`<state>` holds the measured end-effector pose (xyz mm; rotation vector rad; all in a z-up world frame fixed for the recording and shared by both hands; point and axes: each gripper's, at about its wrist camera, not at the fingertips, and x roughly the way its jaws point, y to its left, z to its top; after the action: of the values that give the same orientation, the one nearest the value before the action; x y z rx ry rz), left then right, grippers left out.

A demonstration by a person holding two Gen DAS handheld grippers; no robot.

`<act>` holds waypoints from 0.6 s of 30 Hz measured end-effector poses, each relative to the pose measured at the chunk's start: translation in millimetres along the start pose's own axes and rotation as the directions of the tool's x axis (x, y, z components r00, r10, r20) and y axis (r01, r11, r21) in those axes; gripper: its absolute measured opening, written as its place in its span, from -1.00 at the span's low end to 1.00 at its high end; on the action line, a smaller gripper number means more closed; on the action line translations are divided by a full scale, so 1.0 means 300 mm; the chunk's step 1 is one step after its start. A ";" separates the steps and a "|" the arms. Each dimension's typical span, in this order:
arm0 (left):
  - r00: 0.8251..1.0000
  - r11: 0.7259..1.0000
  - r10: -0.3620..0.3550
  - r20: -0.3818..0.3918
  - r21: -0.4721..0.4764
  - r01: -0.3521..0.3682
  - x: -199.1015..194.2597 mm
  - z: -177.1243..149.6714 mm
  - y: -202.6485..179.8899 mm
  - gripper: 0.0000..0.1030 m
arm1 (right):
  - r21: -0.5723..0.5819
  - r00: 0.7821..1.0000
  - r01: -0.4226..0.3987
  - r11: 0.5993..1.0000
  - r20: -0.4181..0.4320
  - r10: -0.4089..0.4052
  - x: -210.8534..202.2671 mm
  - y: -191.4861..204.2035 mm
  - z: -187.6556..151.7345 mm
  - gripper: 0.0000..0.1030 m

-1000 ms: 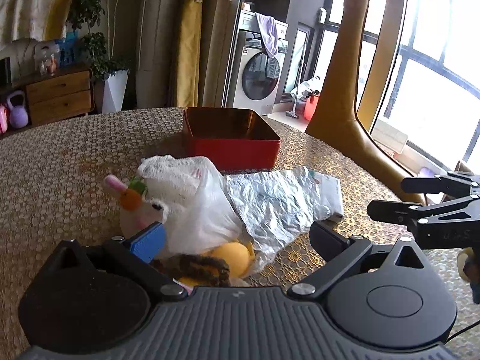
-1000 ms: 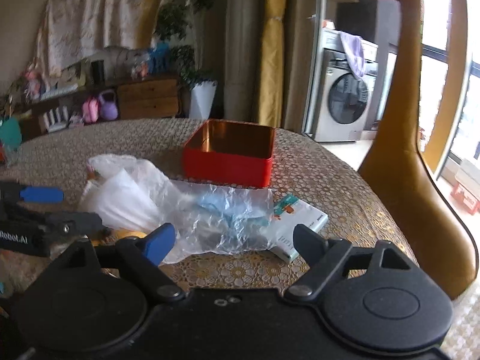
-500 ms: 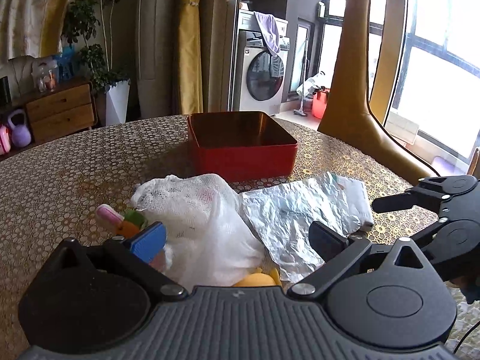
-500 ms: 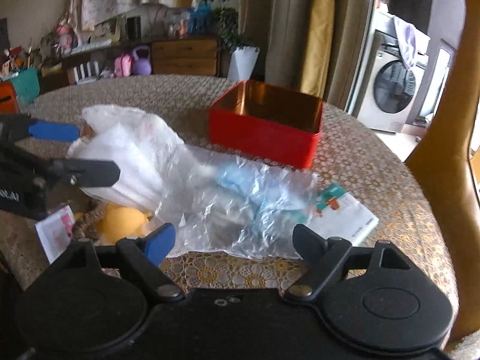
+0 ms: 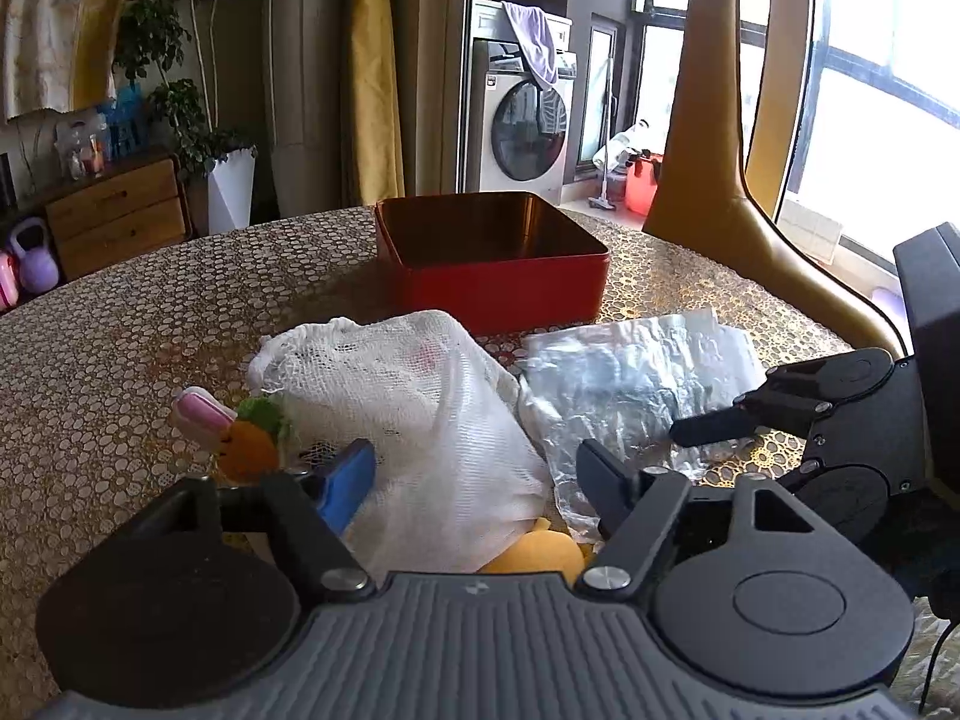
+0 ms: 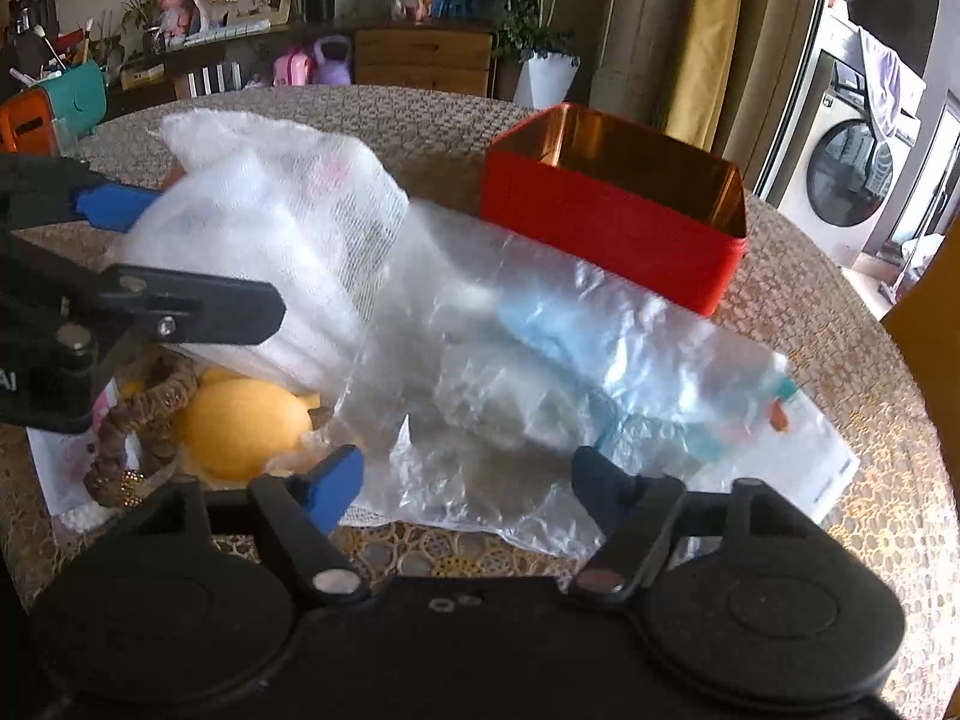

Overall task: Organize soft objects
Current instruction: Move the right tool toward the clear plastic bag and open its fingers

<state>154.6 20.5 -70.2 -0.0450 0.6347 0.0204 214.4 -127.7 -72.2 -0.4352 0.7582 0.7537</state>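
Observation:
A white mesh bag (image 5: 414, 414) lies on the table with a yellow plush (image 5: 531, 552) under its near edge. My left gripper (image 5: 477, 480) straddles this bag, its jaws closing and its pads not squeezing it. In the right wrist view that left gripper (image 6: 180, 258) flanks the mesh bag (image 6: 270, 222). A crumpled clear plastic bag (image 6: 540, 372) lies between the closing jaws of my right gripper (image 6: 468, 486), loose and not pinched. One of the right gripper's fingers (image 5: 714, 426) hovers over the plastic bag (image 5: 636, 384). Behind stands an open red tin box (image 5: 492, 258).
A small carrot toy (image 5: 246, 450) and a pink piece (image 5: 201, 417) lie left of the mesh bag. A braided brown loop (image 6: 138, 420) rests by the yellow plush (image 6: 240, 426). A white booklet (image 6: 828, 468) lies under the plastic bag. A tall golden giraffe figure (image 5: 708, 138) stands beyond the table.
Both grippers have come down and closer to the pile. The right one swung in over the plastic bag. Both pairs of jaws have narrowed.

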 end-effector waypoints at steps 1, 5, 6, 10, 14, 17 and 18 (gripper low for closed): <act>1.000 1.000 0.001 0.004 0.004 -0.001 0.001 -0.001 -0.001 0.38 | -0.001 1.000 -0.001 1.000 -0.002 0.001 0.002 0.002 -0.003 0.24; 1.000 1.000 0.002 0.029 0.025 -0.003 -0.013 -0.007 -0.005 0.26 | 0.000 1.000 0.002 1.000 -0.005 -0.002 0.009 0.008 -0.011 -0.15; 0.999 1.000 0.002 0.033 0.028 -0.003 -0.019 -0.009 -0.006 0.26 | 0.002 1.000 0.001 1.000 -0.001 -0.001 0.007 0.008 -0.014 -0.23; 0.999 0.999 -0.012 0.046 0.039 0.010 -0.032 -0.017 -0.006 0.11 | -0.008 1.000 0.026 1.000 0.007 -0.026 0.006 0.013 -0.026 -0.74; 0.999 0.999 -0.027 0.039 0.039 0.025 -0.031 -0.017 -0.005 -0.20 | 0.005 1.000 0.020 1.000 0.015 -0.020 -0.003 0.006 -0.031 -0.96; 0.999 0.999 -0.029 0.039 0.044 0.027 -0.030 -0.016 -0.008 -0.33 | -0.002 0.999 0.033 0.999 0.032 -0.033 -0.016 0.009 -0.032 -1.00; 0.999 0.999 -0.032 0.039 0.043 0.031 -0.030 -0.016 -0.010 -0.34 | -0.004 0.999 0.035 0.999 0.041 -0.035 -0.022 0.009 -0.031 -1.00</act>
<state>144.5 17.2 -68.6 -0.0132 0.5943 -0.0225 205.0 -134.4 -73.6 -0.4350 0.7095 0.7298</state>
